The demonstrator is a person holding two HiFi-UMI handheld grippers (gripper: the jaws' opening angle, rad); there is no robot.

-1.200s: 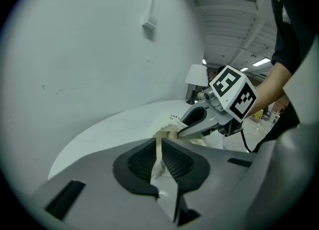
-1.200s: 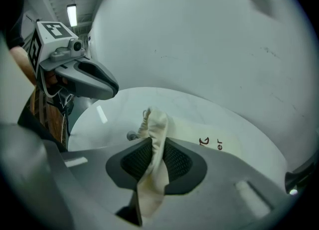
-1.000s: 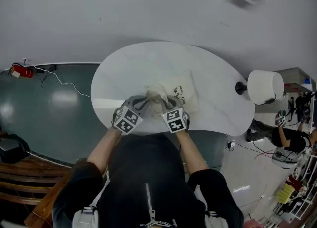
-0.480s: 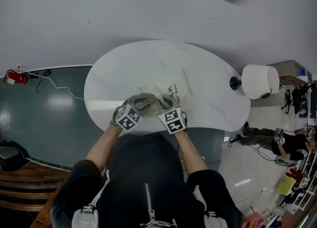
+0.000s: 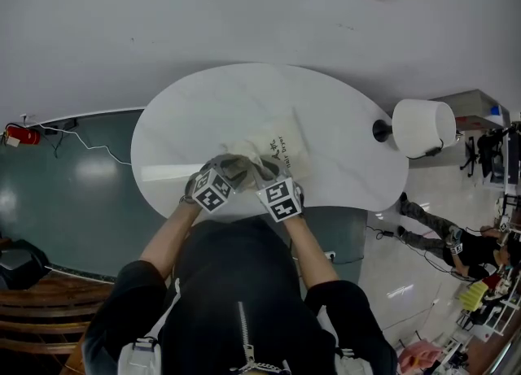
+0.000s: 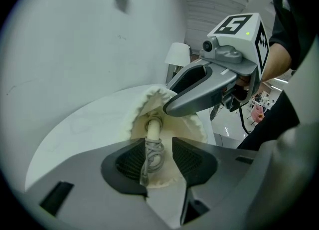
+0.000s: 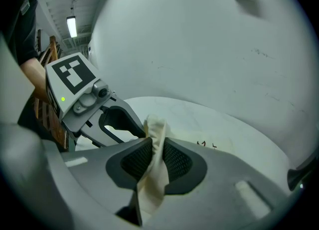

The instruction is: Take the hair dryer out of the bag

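Note:
A cream cloth bag (image 5: 282, 141) with black print lies on the white oval table (image 5: 203, 113). My right gripper (image 5: 262, 172) is shut on a gathered strip of the bag's rim (image 7: 155, 139), holding the mouth up. My left gripper (image 5: 238, 168) points into the open mouth (image 6: 192, 124), and its jaws are opening. Between them lie the hair dryer's coiled grey cord (image 6: 153, 156) and a white cylindrical end (image 6: 153, 130); the pads (image 6: 132, 161) do not press on either. The rest of the hair dryer is hidden inside the bag.
A white drum-shaped lamp (image 5: 423, 128) stands off the table's right end. The table's near edge runs just under both grippers. A teal floor area with a cable (image 5: 89, 147) lies to the left, and a wooden bench (image 5: 32, 316) is at the lower left.
My left gripper has shifted right and down to the bag's mouth. The right gripper has kept its hold on the rim. The head camera has tilted slightly.

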